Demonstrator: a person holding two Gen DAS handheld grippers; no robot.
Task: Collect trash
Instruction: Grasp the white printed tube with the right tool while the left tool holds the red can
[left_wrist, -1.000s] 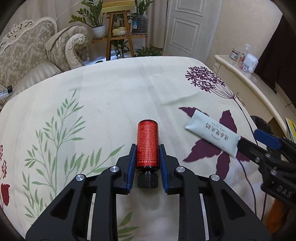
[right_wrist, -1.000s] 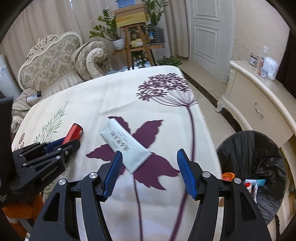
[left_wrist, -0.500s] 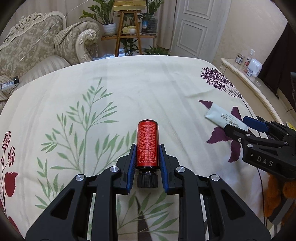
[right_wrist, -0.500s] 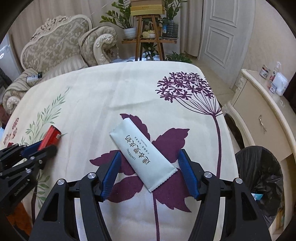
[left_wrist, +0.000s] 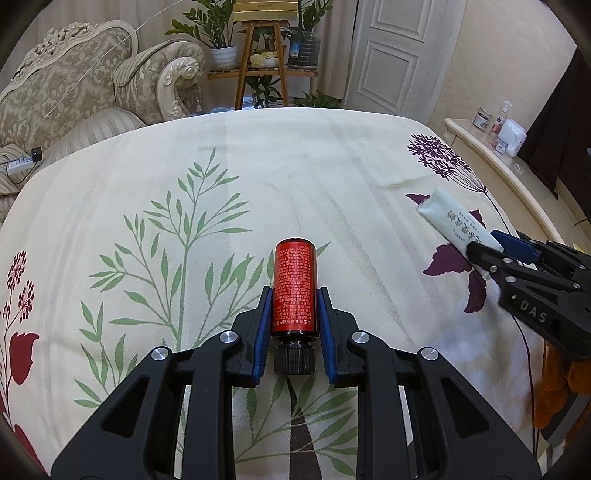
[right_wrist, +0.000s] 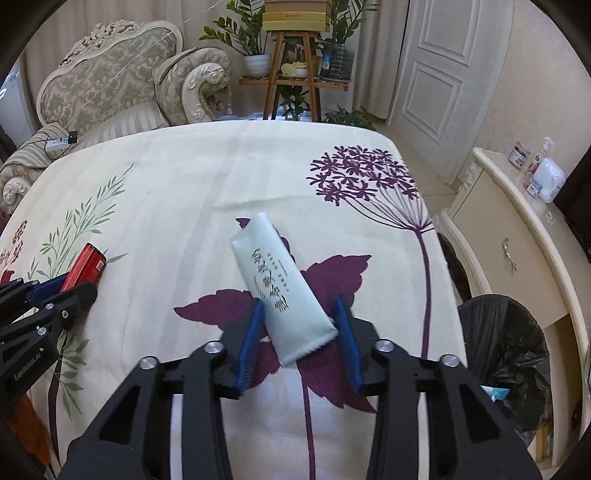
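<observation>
Left wrist view: the left gripper (left_wrist: 293, 306) pinches a red cylindrical bottle (left_wrist: 294, 286) between its blue pads, black cap toward the camera, above the floral tablecloth (left_wrist: 258, 166). Off to the right, the right gripper (left_wrist: 491, 247) sits over one end of a pale green sachet (left_wrist: 456, 221) lying on a purple leaf print. Right wrist view: the right gripper (right_wrist: 300, 325) has its jaws closing around the sachet (right_wrist: 282, 288) — the packet lies tilted between the blue pads, both of which touch its edges. At far left the left gripper (right_wrist: 55, 291) shows with the red bottle (right_wrist: 84, 266) — and right of the table stands a bin with a black bag (right_wrist: 506, 332).
</observation>
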